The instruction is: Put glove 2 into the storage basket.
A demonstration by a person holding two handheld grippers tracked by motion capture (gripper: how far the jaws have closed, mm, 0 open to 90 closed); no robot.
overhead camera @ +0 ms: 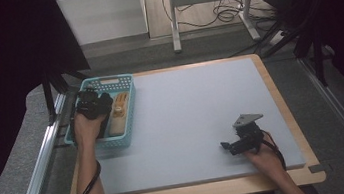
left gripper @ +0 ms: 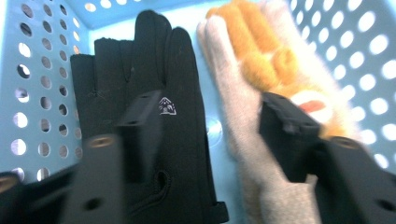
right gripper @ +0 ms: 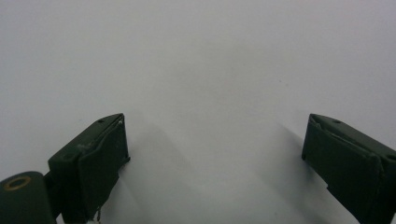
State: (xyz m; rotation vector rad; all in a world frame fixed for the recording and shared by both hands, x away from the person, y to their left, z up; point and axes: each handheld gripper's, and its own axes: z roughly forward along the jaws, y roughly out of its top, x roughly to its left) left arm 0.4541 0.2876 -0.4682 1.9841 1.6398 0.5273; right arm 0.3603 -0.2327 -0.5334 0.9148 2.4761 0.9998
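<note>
Left claw (overhead camera: 91, 103) sits at the upper left of the high view, down inside the blue basket (overhead camera: 131, 113), its jaws standing apart with nothing pressed between them. From its own camera the two black jaws straddle the seam where two gloves lie side by side on the basket floor: the black glove (left gripper: 154, 84) at the left of the frame, flat and with its fingers pointing to the top of the picture, and the beige and orange glove (left gripper: 243, 60) just beside it at the right, also flat. One jaw hangs over the black glove's palm, the other over the cuff end of the beige one; neither glove looks pinched or lifted.

Moving right across the high view, the pale grey bench (overhead camera: 202, 113) lies bare through its middle. Near the lower right, the right claw (overhead camera: 230, 146) rests low over the bench, its jaws wide apart and holding nothing.

As I judge it, both gloves are settled in the basket, so the putting-away looks done or nearly so. What seems left is for the left claw to come clear of the basket.
</note>
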